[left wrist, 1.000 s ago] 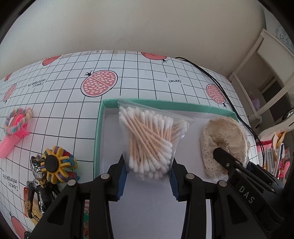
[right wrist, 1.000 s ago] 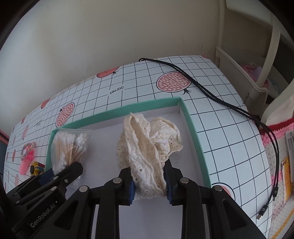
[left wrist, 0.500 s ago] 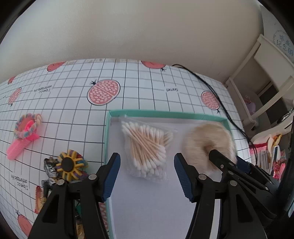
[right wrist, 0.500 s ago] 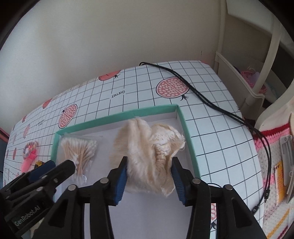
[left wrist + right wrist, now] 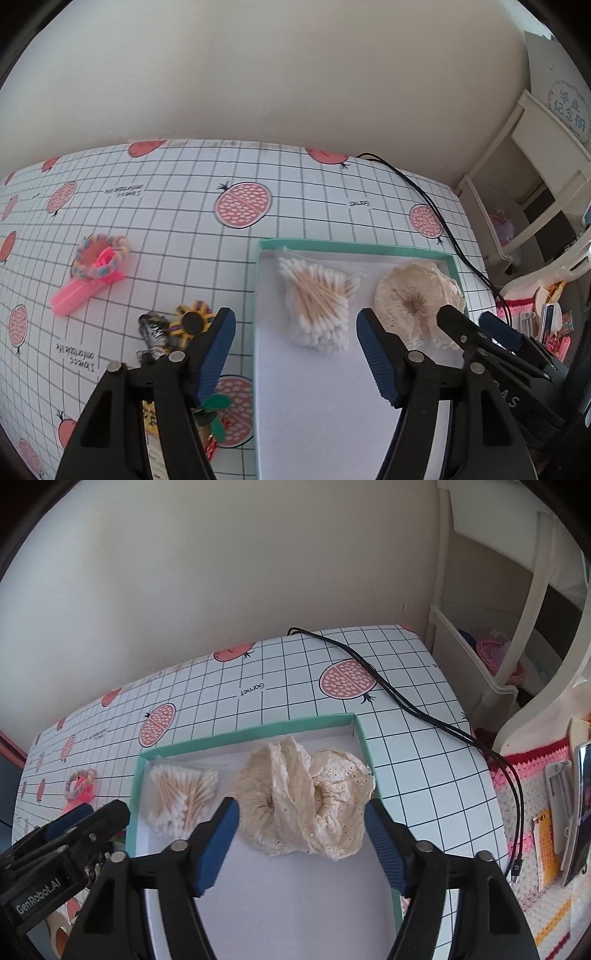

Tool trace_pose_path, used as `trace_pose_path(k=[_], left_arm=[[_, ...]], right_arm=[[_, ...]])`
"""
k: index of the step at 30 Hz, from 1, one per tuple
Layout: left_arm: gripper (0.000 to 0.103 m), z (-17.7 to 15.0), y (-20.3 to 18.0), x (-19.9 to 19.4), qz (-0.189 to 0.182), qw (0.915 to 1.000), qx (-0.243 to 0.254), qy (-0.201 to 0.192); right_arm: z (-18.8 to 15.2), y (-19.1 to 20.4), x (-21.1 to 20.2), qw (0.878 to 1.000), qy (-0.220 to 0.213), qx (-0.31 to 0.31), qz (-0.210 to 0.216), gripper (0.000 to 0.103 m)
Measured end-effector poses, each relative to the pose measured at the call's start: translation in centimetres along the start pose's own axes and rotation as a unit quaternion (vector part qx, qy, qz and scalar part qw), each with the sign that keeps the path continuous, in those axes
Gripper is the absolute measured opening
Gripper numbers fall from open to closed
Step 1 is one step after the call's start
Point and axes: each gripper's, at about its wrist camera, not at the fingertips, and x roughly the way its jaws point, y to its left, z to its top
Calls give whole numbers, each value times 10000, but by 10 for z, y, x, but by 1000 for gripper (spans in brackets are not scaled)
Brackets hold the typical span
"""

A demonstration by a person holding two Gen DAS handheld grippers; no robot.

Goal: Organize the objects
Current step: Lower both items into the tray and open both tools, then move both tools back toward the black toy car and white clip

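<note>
Now that both claws have let go and drawn back, the left gripper [image 5: 295,343] and right gripper [image 5: 301,830] hang spread wide and empty — the clear bag of cotton swabs [image 5: 319,301] and cream lace scrunchie [image 5: 306,801] lie side by side in the teal-rimmed white tray [image 5: 243,734], so the pink comb [image 5: 86,288] likely follows.

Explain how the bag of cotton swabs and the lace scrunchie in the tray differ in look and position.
The bag of cotton swabs is a clear plastic pouch of thin sticks with white tips; the lace scrunchie is a soft cream fabric ring with a hole in its middle. The bag lies flat by the left wall of the teal tray; the scrunchie sits puffed up near its right wall. Both rest loose on the tray's white floor, with no fingers holding them.
</note>
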Motion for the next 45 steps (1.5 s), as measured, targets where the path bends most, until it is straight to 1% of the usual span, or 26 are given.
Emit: trace_pose_path(k=[2, 4, 5, 6, 8, 13, 18, 23, 30, 36, 40, 45], left_arm=[[70, -2, 6, 0, 7, 10000, -100, 4], [81, -3, 11, 0, 14, 9998, -176, 10], [89, -4, 13, 0, 6, 9998, -206, 4], [90, -4, 15, 0, -5, 9997, -239, -9], [90, -6, 19, 1, 11, 9996, -285, -25], [94, -9, 23, 4, 34, 9995, -314, -26], [95, -10, 29, 4, 71, 9991, -407, -78], [96, -11, 32, 2, 258, 9987, -412, -130], [96, -11, 37, -9, 300, 9982, -440, -262], [96, -14, 45, -27, 282, 9977, -464, -412], [96, -17, 58, -41, 412, 9968, -517, -458], [96, -27, 80, -61, 465, 9956, -655, -476]], right_arm=[[-1, 1, -1, 10000, -7, 12, 17, 83], [-2, 0, -1, 10000, -9, 12, 38, 87], [-2, 0, -2, 10000, -18, 7, 34, 90], [-3, 0, -1, 10000, -24, 0, 31, 91], [-4, 0, -1, 10000, -49, 12, 27, 97], [-7, -2, 2, 10000, -46, -31, 36, 103], [-9, -4, 5, 10000, -48, -35, -5, 103], [-8, -4, 5, 10000, -59, -46, -51, 103], [-8, -5, 0, 9999, -50, 85, 28, 103], [-8, -1, -12, 9999, -68, 75, 93, 103], [-11, 6, -23, 9999, -129, -30, 6, 103], [-19, 20, -36, 9998, -97, -121, 83, 103]])
